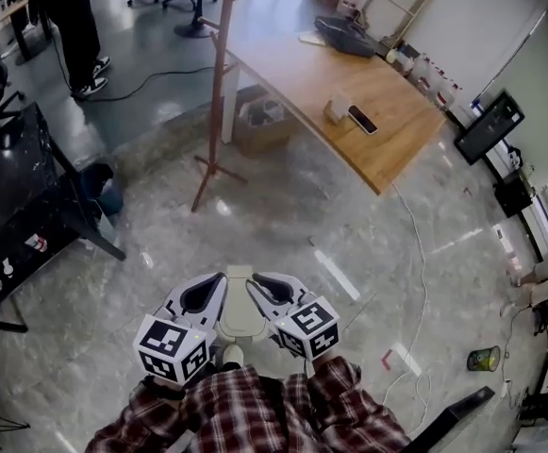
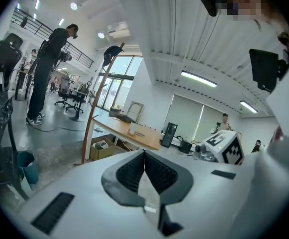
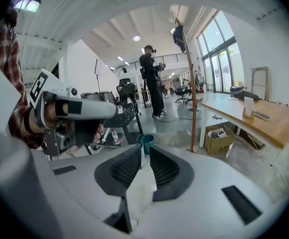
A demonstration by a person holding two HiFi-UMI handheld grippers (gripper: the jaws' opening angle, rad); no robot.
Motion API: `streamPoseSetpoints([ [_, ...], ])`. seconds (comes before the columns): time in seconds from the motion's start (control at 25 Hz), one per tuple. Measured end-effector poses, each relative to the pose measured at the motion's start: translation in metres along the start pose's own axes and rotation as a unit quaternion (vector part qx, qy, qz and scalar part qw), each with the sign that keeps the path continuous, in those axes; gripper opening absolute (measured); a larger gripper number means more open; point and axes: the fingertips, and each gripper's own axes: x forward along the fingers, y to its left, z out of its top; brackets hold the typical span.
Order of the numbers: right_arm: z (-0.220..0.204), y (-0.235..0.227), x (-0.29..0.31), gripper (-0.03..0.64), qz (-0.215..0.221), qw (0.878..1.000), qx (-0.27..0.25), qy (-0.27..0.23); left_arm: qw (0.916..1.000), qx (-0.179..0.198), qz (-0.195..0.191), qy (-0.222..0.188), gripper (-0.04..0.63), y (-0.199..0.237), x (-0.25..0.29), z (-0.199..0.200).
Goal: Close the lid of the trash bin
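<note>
Head view, looking steeply down: the left gripper [image 1: 219, 283] and right gripper [image 1: 257, 283] converge close to the person's plaid sleeves [image 1: 255, 409]. The pale beige lid [image 1: 239, 317] of the trash bin stands between them, and the bin's body beneath is hidden. Left gripper view: the jaws of the left gripper [image 2: 144, 154] are drawn almost together on a thin pale edge of the lid [image 2: 149, 185], which runs from the tips back into the throat. Right gripper view: the ribbed pads [image 3: 126, 167] of the right gripper [image 3: 143, 151] pinch a thicker pale slab of the same lid [image 3: 142, 188]. The lid thus lies inside both grips, one gripper at its left side and one at its right, not beside or ahead of the fingers. Judged step: lowering the lid onto the bin. Done well, both grippers would descend together at an even pace, keeping the lid level from side to side so that it does not twist. They would let go only once it sits flat. A wooden table [image 1: 349, 92] and a coat stand [image 1: 219, 83] lie far off, well apart.
</note>
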Motion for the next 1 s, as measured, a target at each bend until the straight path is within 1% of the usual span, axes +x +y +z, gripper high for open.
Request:
streamPoseSetpoints([
  [0.16, 0.052, 0.021, -0.025, 0.063, -0.003, 0.998, -0.01, -0.061, 0.9996, 0.013, -0.005, -0.025, 0.009, -0.009, -0.011, 0.026],
  [0.36, 0.099, 0.035, -0.065, 0.063, -0.01, 0.991, -0.01, -0.136, 0.9971, 0.036, -0.018, -0.064, 0.009, -0.027, -0.019, 0.057],
  [0.44, 0.11, 0.04, -0.08, 0.063, -0.016, 0.988, -0.015, -0.155, 0.996, 0.042, -0.026, -0.075, 0.009, -0.035, -0.021, 0.064],
  [0.64, 0.129, 0.045, -0.102, 0.063, -0.029, 0.982, -0.035, -0.183, 0.994, 0.054, -0.036, -0.088, 0.009, -0.044, -0.02, 0.076],
  [0.76, 0.133, 0.04, -0.103, 0.063, -0.035, 0.981, -0.034, -0.188, 0.9934, 0.057, -0.042, -0.09, 0.009, -0.043, -0.015, 0.08],
  [0.88, 0.134, 0.034, -0.104, 0.029, -0.046, 0.98, -0.024, -0.192, 0.9933, 0.057, -0.048, -0.088, 0.009, -0.044, -0.013, 0.082],
  [1.0, 0.136, 0.032, -0.105, 0.015, -0.052, 0.979, -0.02, -0.194, 0.9933, 0.056, -0.053, -0.087, 0.01, -0.044, -0.012, 0.084],
])
